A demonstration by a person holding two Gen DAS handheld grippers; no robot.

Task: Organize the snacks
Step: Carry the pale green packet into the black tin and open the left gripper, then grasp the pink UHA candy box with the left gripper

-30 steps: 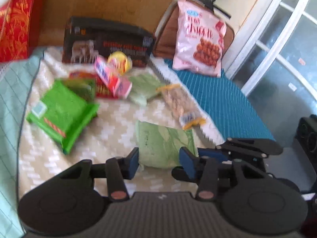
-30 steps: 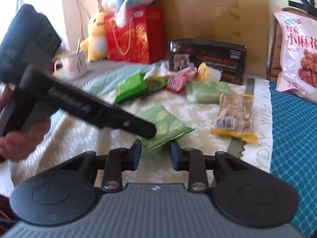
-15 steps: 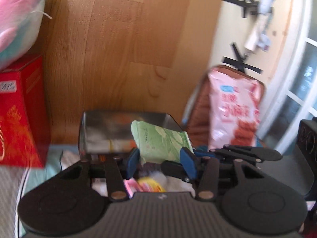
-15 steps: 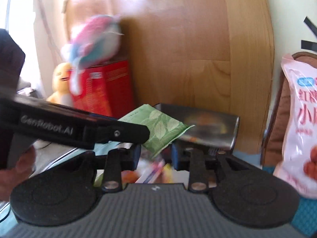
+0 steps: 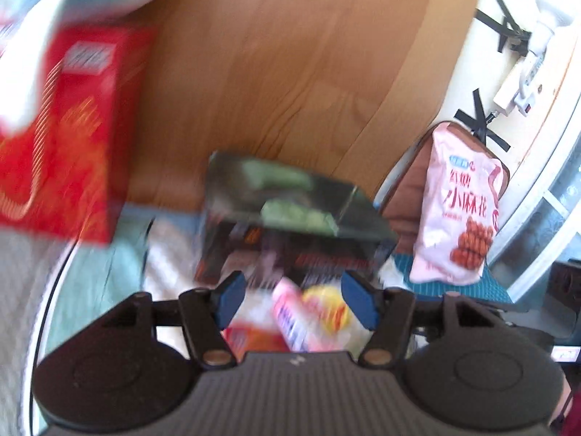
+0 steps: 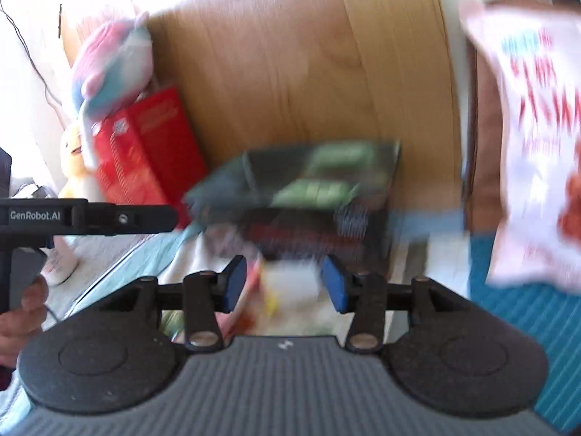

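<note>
Blue pads [image 5: 229, 295] parted on both grippers, nothing gripped; jaws just opened.
Green packets [image 5: 297, 214] lying on top of the black box [image 5: 326, 254], released. Risk: packets sliding off the glossy lid if nudged on withdrawal. Blur obscuring packet edges, box print, loose snacks [image 6: 290, 283] below.

You get bright daylight but heavy motion blur in both views. Glare washes out the right wrist view's upper left, the dark box [image 6: 312, 181] smears, the pink bag [image 5: 459, 207] stays readable, and fisheye curvature bends the edges.
</note>
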